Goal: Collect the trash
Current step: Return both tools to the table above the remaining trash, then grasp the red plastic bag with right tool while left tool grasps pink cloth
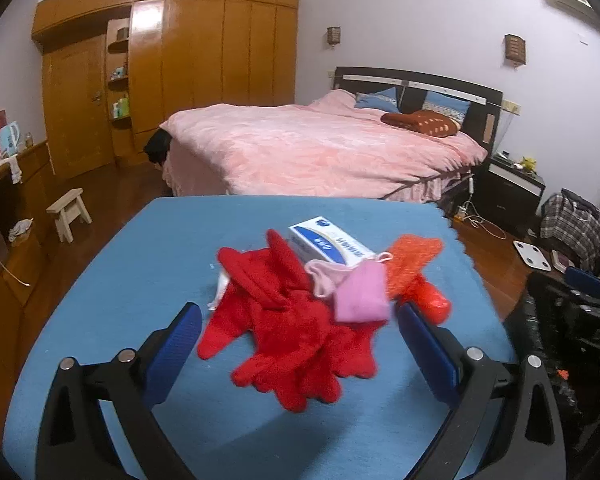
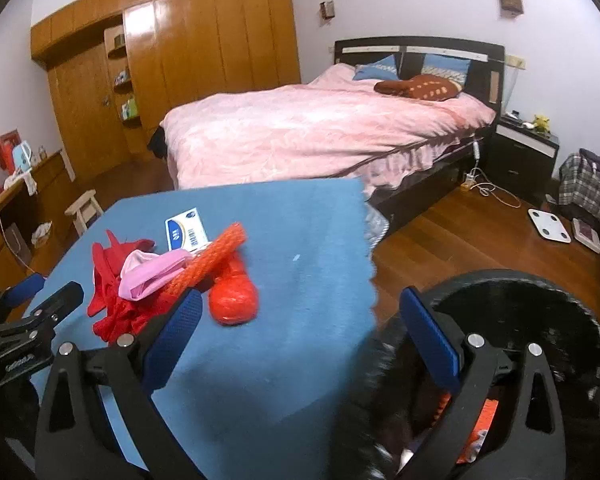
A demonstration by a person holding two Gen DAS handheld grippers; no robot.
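Left gripper [image 1: 300,316] jaws apart over red gloves [image 1: 288,332] on blue worktop [image 1: 140,260]. Right gripper [image 2: 300,312] jaws apart, empty, beside black bin [image 2: 540,320].

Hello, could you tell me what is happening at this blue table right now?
A person is clearing trash with hand-held tongs. The left tongs are open around a pile of red gloves on the blue table, nothing gripped. The right tongs are open and empty at the table edge above a black bin bag. A pink cloth, orange net and white box remain.
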